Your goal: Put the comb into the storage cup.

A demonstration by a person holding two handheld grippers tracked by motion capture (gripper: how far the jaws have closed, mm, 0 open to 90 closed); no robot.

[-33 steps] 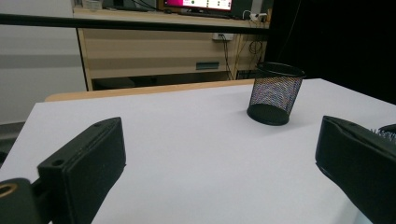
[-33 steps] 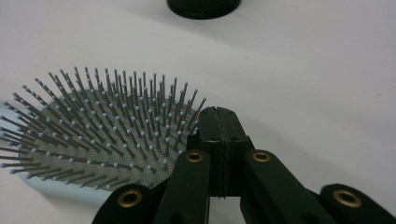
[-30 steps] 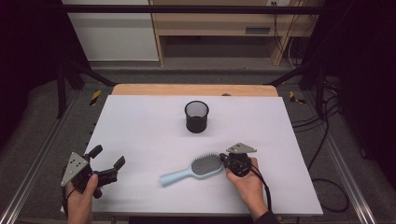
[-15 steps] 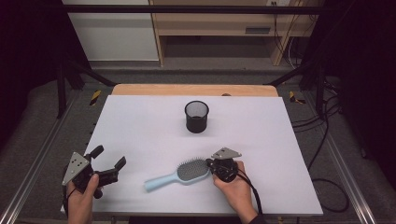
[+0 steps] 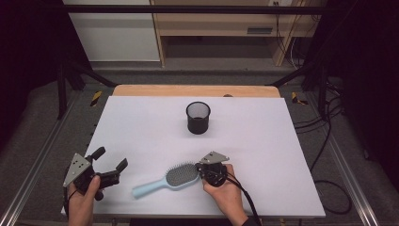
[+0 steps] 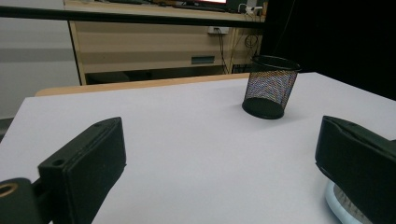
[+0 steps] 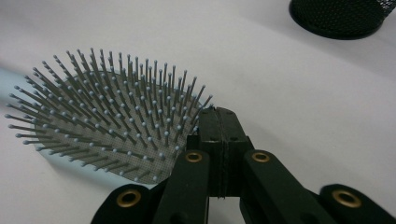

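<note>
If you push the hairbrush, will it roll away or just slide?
The brush will probably slide. It lies flat on its smooth back, bristles up, on the smooth white table. Pushed at the head by the shut right gripper, it may swivel, since the long handle sticks out sideways. It looks like stiff, light plastic.

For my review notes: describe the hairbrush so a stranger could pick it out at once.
On the white table, look at the near edge, well in front of the black mesh cup. The brush lies flat there, bristles up, between the two grippers, its head against the right gripper. It is the one pale blue thing, with a long handle pointing toward the left gripper.
</note>
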